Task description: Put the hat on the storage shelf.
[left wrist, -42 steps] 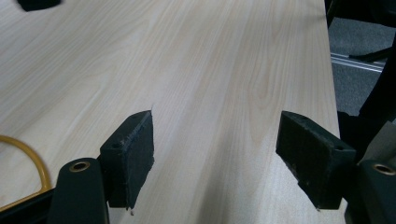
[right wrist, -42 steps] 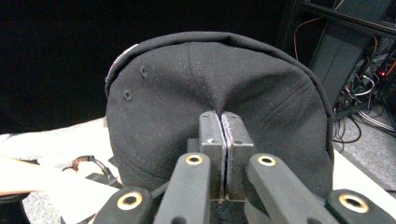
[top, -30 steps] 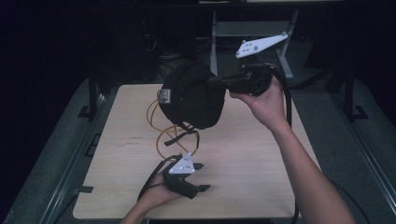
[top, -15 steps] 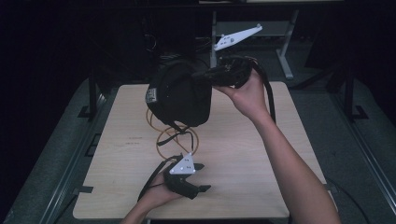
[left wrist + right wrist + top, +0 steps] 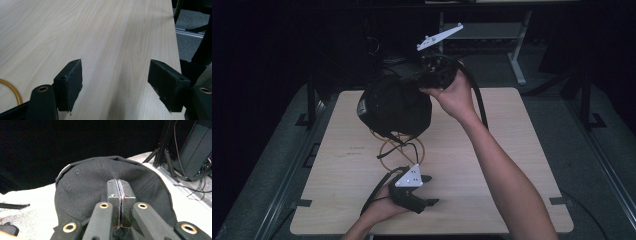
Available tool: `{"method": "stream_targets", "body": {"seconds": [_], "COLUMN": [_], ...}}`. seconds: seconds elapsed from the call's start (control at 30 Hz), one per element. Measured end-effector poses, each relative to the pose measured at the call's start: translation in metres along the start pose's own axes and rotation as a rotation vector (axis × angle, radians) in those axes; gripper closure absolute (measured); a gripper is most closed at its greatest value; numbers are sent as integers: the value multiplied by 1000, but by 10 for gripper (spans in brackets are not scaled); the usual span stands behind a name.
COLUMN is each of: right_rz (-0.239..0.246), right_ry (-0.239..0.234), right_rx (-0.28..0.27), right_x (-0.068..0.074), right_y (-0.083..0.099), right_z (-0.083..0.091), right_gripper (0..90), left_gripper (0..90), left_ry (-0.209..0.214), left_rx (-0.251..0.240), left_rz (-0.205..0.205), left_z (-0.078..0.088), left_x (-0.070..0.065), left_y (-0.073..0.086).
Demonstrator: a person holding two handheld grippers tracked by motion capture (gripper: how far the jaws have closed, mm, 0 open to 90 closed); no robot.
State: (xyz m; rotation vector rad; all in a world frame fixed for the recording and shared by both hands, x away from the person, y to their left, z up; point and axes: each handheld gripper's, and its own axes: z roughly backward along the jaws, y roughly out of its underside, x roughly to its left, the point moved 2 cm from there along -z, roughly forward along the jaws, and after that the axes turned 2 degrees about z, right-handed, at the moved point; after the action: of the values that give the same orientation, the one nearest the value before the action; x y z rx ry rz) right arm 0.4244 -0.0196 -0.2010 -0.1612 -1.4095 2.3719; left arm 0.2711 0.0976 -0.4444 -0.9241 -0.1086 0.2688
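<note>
Black fabric cap (image 5: pixel 394 106), eyelet holes visible on crown. Held aloft above the far-left tabletop (image 5: pixel 522 150), pinched in the right claw (image 5: pixel 119 185). Crown faces left in high view.

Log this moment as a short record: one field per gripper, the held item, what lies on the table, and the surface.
right gripper: raised above the table's far side, jaws shut on the black cap
black cap: hanging in the air, clear of the table
left gripper: low over the near edge, jaws open, nothing between them
orange cable: looped on the table under the cap
table: light wood top
</note>
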Motion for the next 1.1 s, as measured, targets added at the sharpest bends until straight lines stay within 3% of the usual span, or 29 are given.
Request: {"method": "stream_targets", "body": {"seconds": [0.4, 0.5, 0.57, 0.63, 1.1], "right_rz": [-55, -51, -67, -57, -89], "right_ry": [-6, -9, -33, -26, -4], "right_rx": [30, 41, 39, 42, 13], "right_x": [-7, -7, -6, -5, -10], "right_y": [3, 5, 6, 9, 25], "right_z": [-47, -55, -56, -55, -33], "right_gripper": [877, 765, 676, 597, 501], "left_gripper": [273, 273, 273, 273, 274], "left_ry": [1, 1, -1, 0, -10], "left_rx": [15, 16, 16, 16, 14], "left_rz": [-14, -20, -19, -21, -17], "left_z": [-3, -2, -2, -2, 0], "left_x": [-4, -5, -5, -6, -5], "left_y": [0, 0, 0, 0, 1]}}
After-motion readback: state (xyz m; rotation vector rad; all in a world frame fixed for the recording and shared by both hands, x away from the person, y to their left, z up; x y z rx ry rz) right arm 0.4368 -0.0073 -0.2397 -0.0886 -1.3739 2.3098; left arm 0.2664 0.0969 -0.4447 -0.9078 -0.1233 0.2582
